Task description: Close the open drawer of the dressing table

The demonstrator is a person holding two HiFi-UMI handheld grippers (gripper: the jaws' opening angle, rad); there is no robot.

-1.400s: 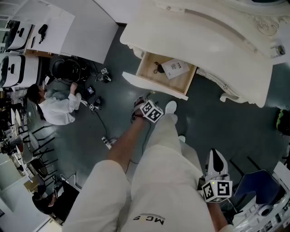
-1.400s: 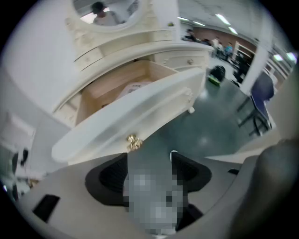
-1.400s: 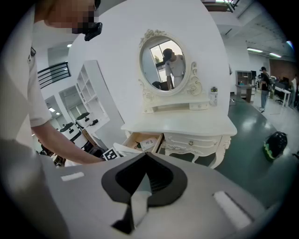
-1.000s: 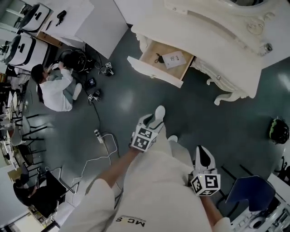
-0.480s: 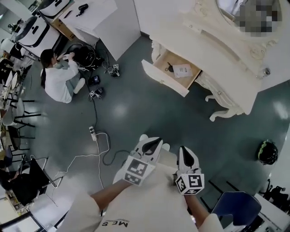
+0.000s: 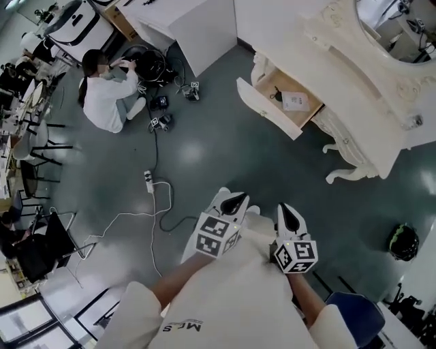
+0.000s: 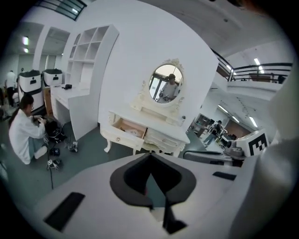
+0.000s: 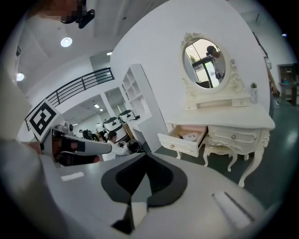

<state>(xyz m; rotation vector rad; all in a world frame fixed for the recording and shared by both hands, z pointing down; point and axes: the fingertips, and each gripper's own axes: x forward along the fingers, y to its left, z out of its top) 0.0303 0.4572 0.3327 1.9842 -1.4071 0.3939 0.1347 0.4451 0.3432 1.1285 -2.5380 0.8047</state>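
The drawer [image 6: 268,109] of the dressing table [image 6: 368,102] stands pulled out, at the table's left end as the head view shows it, its white front panel well clear of the cabinet front. A white booklet [image 6: 295,101] and a small dark item [image 6: 276,90] lie on its wooden bottom. The oval mirror [image 6: 402,27] rises behind the tabletop.

Both grippers are well apart from the drawer, held close to the person's body over the grey floor [image 6: 225,157]. The left gripper [image 6: 235,202] has its jaws clenched together with nothing between them, and points toward the table. The right gripper [image 6: 289,217], just beside it, is likewise pressed closed and empty.

Farther off, a power strip [image 6: 148,180] with a trailing white cable lies on the floor. A person in a white coat [image 6: 109,95] sits on the floor near a white cabinet [image 6: 184,20].
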